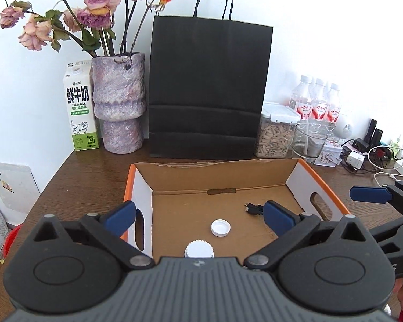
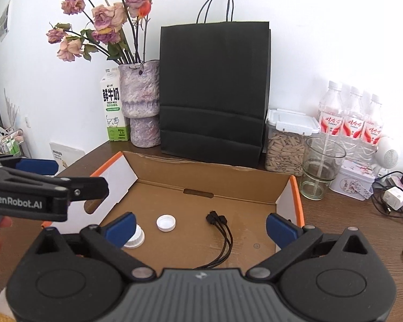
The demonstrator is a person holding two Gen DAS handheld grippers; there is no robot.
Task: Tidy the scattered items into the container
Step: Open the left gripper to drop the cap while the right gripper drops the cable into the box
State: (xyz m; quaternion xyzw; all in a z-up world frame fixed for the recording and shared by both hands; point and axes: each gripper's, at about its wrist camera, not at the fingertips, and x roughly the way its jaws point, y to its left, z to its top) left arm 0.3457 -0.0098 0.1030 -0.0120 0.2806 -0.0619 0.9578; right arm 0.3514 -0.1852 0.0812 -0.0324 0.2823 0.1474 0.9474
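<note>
An open cardboard box with orange edges sits on the wooden table. Inside lie a small white cap, a ribbed white lid and a black cable with plugs. My left gripper is open and empty above the box's near side. My right gripper is open and empty over the box; its blue fingers show at the right of the left wrist view. The left gripper's body shows at the left of the right wrist view.
Behind the box stand a black paper bag, a vase of dried roses, a milk carton, a seed jar, a glass, water bottles, a tin and chargers with cables.
</note>
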